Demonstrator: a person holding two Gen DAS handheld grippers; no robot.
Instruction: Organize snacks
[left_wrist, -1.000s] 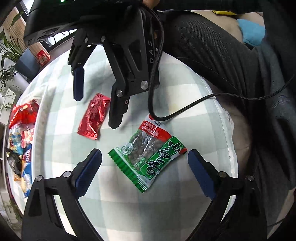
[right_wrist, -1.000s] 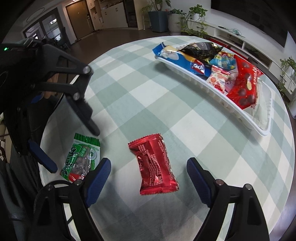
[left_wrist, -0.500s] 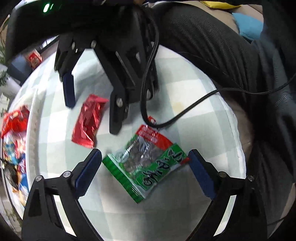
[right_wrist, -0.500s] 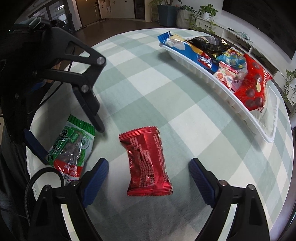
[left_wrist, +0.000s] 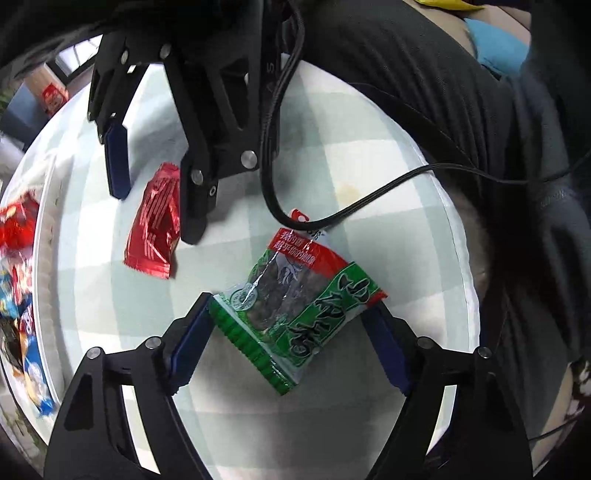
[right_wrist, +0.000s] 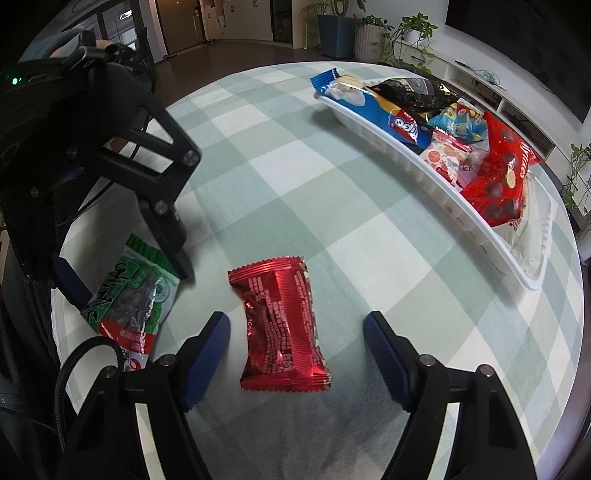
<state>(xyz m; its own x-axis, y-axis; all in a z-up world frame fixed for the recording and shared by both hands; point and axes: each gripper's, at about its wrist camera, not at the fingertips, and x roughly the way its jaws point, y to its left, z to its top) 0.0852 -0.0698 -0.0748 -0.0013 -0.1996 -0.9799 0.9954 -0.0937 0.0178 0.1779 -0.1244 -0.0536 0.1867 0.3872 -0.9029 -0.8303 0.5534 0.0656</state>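
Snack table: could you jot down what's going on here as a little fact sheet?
surface: round table with green-and-white checked cloth
loose snacks: green plastic snack packet; red foil snack packet
tray: long white plastic tray, holding several packets
left gripper: jaws touching both ends of the green packet
right gripper: jaws open, either side of the red packet, not touching

Two packets lie side by side on the table (right_wrist: 332, 192): seaweed pack (right_wrist: 129, 295) left, foil pack (right_wrist: 282, 325) right. Behind them, right, a tray (right_wrist: 424, 177) holds snacks (right_wrist: 458, 144).
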